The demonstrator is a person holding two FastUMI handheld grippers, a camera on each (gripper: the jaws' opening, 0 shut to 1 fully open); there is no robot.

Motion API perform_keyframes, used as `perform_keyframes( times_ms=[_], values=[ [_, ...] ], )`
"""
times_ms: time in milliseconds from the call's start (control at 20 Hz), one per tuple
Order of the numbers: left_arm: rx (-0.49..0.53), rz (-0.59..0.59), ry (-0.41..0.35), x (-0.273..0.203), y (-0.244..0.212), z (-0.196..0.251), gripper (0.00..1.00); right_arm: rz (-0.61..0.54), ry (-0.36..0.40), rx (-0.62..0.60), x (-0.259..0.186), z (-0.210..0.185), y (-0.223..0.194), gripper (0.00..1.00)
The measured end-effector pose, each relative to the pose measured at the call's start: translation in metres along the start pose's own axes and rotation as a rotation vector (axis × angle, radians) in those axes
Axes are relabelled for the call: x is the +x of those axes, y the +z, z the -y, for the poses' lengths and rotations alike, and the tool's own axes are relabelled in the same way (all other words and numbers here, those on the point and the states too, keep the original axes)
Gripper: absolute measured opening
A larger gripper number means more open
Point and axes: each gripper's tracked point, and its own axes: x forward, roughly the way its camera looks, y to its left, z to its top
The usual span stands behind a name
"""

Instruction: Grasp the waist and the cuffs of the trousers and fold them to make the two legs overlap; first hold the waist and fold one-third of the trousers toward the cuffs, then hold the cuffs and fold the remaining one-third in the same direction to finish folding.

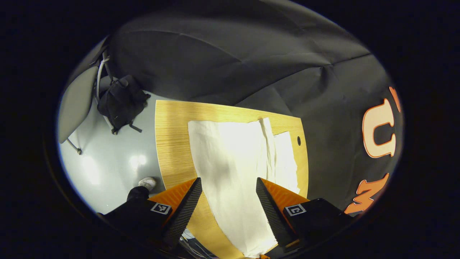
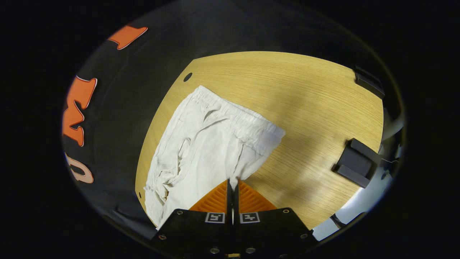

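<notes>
We see the white trousers [image 2: 205,144] lying flat on the wooden bench [image 2: 305,108]. The right gripper [image 2: 232,185] has its jaws closed on the fabric edge below the waistband, while the left gripper [image 1: 227,183] hangs above a trouser leg with jaws wide apart.

A wooden table [image 1: 172,144] [image 2: 305,108] with a pale grain carries the white trousers [image 1: 230,169] [image 2: 201,144], which lie straight on its top. In the left gripper view the trousers run lengthwise over the table, their far end near its far edge, with bare wood beside them. A small round hole [image 1: 299,140] [image 2: 187,77] in the tabletop sits near the trousers' waist end. In the right gripper view two black blocks [image 2: 357,162] sit at the table's edge, well apart from the trousers.
</notes>
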Motion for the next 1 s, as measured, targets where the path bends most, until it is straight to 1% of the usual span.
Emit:
perform_keyframes(
  times_ms=[150, 300, 650, 700, 750, 850, 900, 950, 1000],
  values=[
    [-0.018, -0.019, 0.039, 0.019, -0.001, -0.008, 1.0, 0.004, -0.005, 0.001, -0.002, 0.0, 0.001, 0.01],
    [-0.04, -0.032, 0.057, 0.037, -0.002, -0.018, 0.99, 0.006, -0.01, 0.002, -0.003, -0.001, 0.002, 0.01],
    [-0.041, -0.044, 0.056, 0.05, 0.002, -0.015, 1.0, 0.001, -0.022, 0.01, -0.002, -0.003, 0.001, 0.01],
    [-0.037, -0.043, 0.053, 0.053, 0.003, -0.013, 0.96, 0.0, -0.023, 0.014, -0.001, -0.003, 0.001, 0.01],
    [-0.034, -0.046, 0.044, 0.056, 0.005, -0.01, 1.0, -0.002, -0.026, 0.018, -0.001, -0.003, 0.002, 0.01],
    [-0.037, -0.052, 0.027, 0.062, 0.002, -0.001, 1.0, -0.006, -0.025, 0.028, -0.001, -0.004, 0.001, 0.01],
    [-0.044, -0.066, 0.027, 0.064, -0.001, 0.001, 0.96, -0.006, -0.025, 0.032, 0.0, -0.003, 0.001, 0.01],
    [-0.055, -0.081, 0.024, 0.068, -0.002, 0.003, 0.94, -0.008, -0.024, 0.034, 0.0, -0.003, 0.001, 0.01],
    [-0.068, -0.089, 0.018, 0.073, -0.006, 0.005, 0.8, -0.008, -0.024, 0.037, 0.0, -0.003, 0.001, 0.01]
  ],
)
